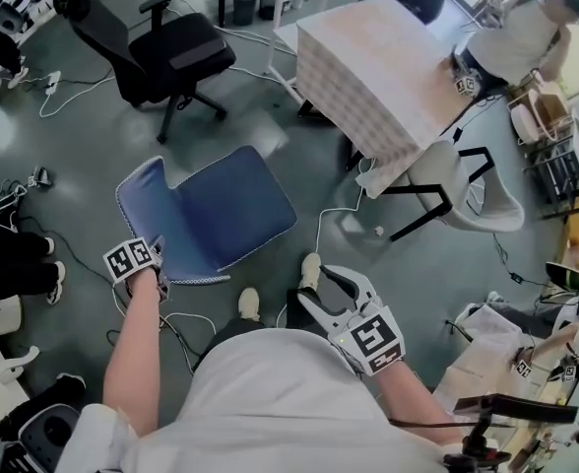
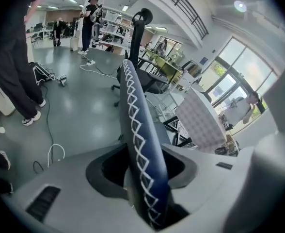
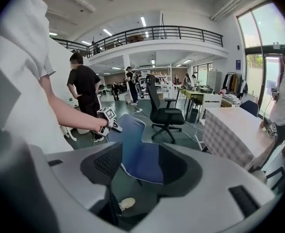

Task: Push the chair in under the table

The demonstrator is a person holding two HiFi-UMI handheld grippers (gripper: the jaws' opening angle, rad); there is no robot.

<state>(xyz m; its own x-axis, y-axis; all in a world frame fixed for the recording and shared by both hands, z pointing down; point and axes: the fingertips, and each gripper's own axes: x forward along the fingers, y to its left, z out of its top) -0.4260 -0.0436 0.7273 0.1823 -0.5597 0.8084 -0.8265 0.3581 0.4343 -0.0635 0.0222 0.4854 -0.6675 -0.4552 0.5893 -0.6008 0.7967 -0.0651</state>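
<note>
While the blue chair (image 1: pixel 225 210) stands well apart from the table (image 1: pixel 368 67), the head view shows its seat turned toward the table's near corner and its backrest toward the person. The left gripper (image 1: pixel 155 264) sits on the backrest's top edge, at the corner nearest the person. The right gripper (image 1: pixel 321 289) hangs free just off the seat's front corner, above the person's shoes (image 1: pixel 249 304). Bare grey floor (image 1: pixel 270 126) lies between the seat and the table. A white cable (image 1: pixel 334 215) crosses it close to the table's corner. A white chair (image 1: pixel 457 180) fills the table's right side, and a black office chair (image 1: pixel 166 52) stands off to its left.

In the left gripper view, the backrest's rim, cross-stitched in white, runs straight up between the jaws, which close against both its faces. The checked table shows to the right beyond it, with open floor to the left.

In the right gripper view, the jaws stand wide apart with nothing between them. Through the gap appear the seat's trimmed front edge and one shoe below it. The table's long edge lies to the right, across clear floor.
</note>
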